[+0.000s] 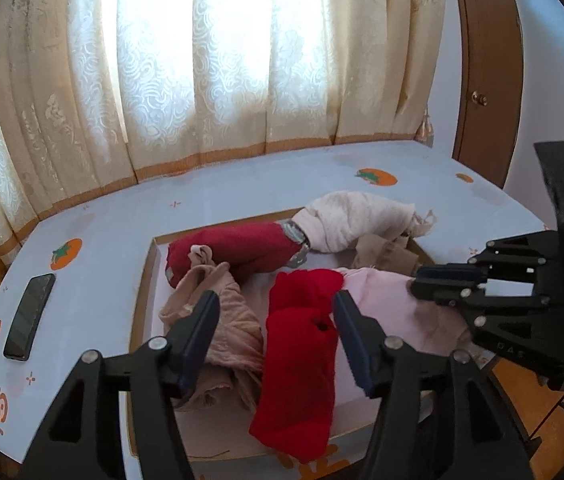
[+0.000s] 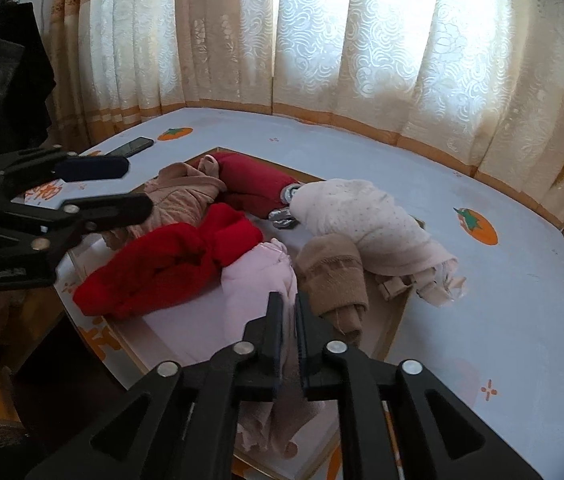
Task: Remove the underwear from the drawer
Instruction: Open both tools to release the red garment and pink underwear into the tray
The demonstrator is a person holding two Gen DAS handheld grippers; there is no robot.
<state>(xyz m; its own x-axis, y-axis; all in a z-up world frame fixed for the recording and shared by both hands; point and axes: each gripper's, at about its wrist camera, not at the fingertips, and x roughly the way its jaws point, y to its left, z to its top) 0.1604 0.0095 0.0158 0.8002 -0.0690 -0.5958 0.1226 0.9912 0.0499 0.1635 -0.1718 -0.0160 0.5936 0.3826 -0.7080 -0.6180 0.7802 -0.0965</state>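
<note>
I see bright red underwear point(image 1: 302, 344) beside pale pink cloth point(image 2: 258, 284); the blue tablecloth point(image 1: 242, 192) shows orange fruit prints.

You've got 1 drawer point(image 1: 144, 280) w/ approx 7 rolled garments: 2 red point(image 1: 302, 344), point(image 1: 238, 250), 2 pink point(image 1: 222, 320), point(image 2: 258, 280), 1 whitish point(image 2: 366, 224), 1 tan point(image 2: 336, 276), 1 beige, half hidden point(image 1: 386, 250). 1 phone point(image 1: 29, 316). 2 grippers point(image 1: 276, 334), point(image 2: 289, 332).

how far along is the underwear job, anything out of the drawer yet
Early. Nothing looks fully out: the drawer holds the bright red piece, dark red roll and peach piece; the cream bundle drapes over its edge. In hand: the right gripper is shut on the pale pink garment. The left gripper is open over the red piece. The rest remains.
</note>
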